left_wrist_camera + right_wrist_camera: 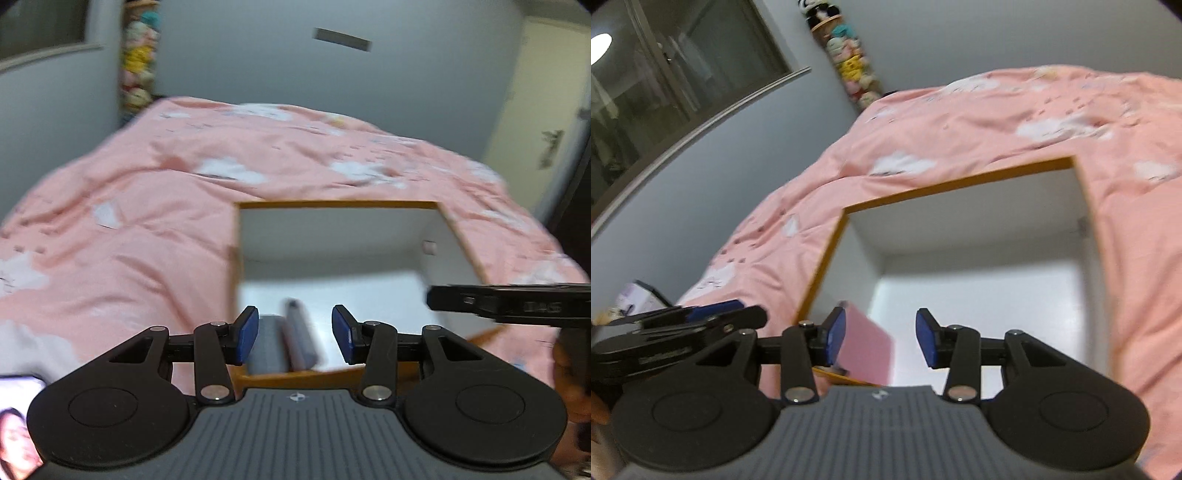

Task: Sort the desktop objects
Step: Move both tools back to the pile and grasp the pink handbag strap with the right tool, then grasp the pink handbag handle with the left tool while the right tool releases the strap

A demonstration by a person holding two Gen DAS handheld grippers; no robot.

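left gripper (294,334) parted, empty | right gripper (881,336) parted, empty | box (343,204): 2 grey items, maybe pens (300,334), pink block (866,345) | lift clear of rim, then fetch next

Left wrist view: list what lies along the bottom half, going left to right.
Phone screen → pink bedspread → grey block → grey-purple stick, both in the white box → right gripper.
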